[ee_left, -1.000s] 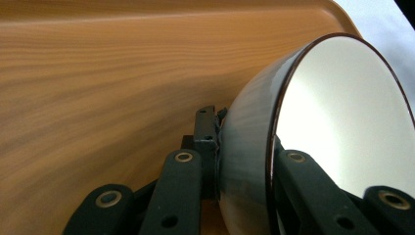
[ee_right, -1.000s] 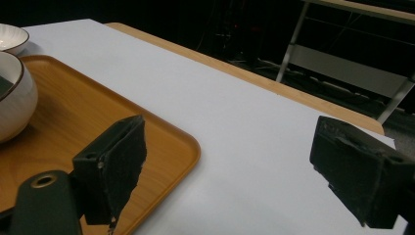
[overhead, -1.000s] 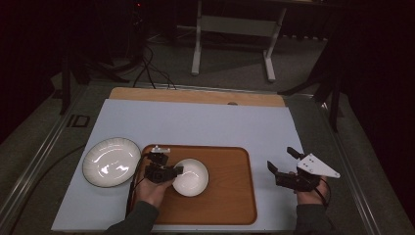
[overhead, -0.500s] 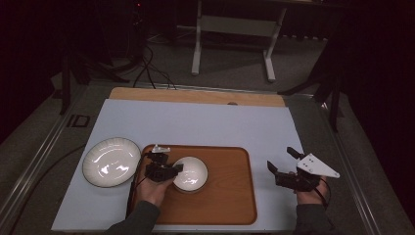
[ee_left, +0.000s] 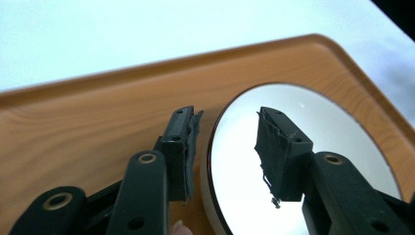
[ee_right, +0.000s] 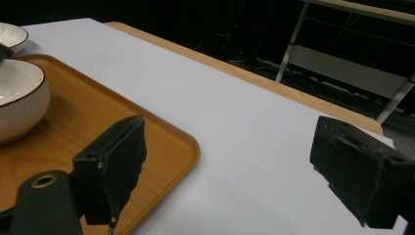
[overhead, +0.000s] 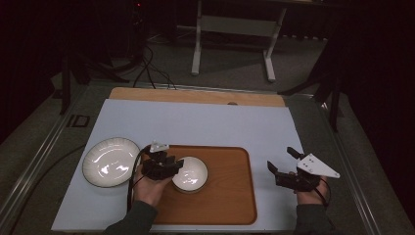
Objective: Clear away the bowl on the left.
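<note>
Your left gripper straddled the white bowl's rim on the wooden tray, jaws parted, not yet clamped. The glazed bowl looked stiff, slippery and breakable. Your right gripper sat wide, empty.

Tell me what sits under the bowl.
The bowl rests on the wooden tray, which lies on the white mat. The left gripper straddles its rim, open. The tray patch beneath its base is covered.
</note>
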The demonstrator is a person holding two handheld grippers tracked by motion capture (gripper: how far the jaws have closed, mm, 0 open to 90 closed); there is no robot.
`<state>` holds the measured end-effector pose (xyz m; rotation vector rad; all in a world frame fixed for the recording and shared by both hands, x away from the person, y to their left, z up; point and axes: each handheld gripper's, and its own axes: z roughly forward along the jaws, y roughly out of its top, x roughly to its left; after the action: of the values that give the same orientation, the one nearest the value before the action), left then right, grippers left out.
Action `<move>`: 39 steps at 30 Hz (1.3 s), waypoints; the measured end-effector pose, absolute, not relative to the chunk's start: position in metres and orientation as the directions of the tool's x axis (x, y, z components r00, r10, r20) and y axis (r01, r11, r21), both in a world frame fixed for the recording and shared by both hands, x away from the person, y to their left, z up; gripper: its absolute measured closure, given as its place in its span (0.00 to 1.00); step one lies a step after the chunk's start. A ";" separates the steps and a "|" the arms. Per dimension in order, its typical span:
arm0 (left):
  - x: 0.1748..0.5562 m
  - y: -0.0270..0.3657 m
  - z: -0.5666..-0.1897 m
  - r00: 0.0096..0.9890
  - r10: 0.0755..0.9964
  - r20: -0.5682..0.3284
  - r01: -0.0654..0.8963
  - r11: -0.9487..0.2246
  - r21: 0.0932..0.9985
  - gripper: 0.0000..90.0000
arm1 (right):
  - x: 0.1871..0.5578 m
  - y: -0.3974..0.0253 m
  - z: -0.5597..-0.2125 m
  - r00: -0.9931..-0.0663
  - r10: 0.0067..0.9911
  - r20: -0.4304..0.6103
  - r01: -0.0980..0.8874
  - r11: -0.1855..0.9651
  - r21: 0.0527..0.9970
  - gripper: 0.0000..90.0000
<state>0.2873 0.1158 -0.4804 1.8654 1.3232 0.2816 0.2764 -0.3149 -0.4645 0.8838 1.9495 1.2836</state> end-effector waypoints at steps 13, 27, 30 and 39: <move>0.278 0.136 -0.450 0.455 0.878 -0.145 0.586 -0.173 0.791 0.55 | 0.276 -0.315 -0.464 -0.575 0.806 -0.142 0.186 0.297 0.936 0.15; 0.267 0.187 -0.430 0.396 0.917 -0.046 0.502 -0.174 0.847 0.39 | 0.276 -0.315 -0.464 -0.577 0.805 -0.137 0.190 0.295 0.936 0.15; 0.265 0.196 -0.429 0.384 0.923 -0.031 0.487 -0.173 0.856 0.38 | 0.276 -0.315 -0.464 -0.578 0.805 -0.135 0.190 0.294 0.937 0.15; 0.257 0.220 -0.434 0.338 0.941 -0.006 0.445 -0.154 0.882 0.35 | 0.276 -0.314 -0.465 -0.584 0.801 -0.132 0.196 0.296 0.935 0.13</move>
<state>0.2571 0.2196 -0.4345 1.7542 1.2392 0.7360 0.2764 -0.3143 -0.4652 0.8862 1.9636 1.2928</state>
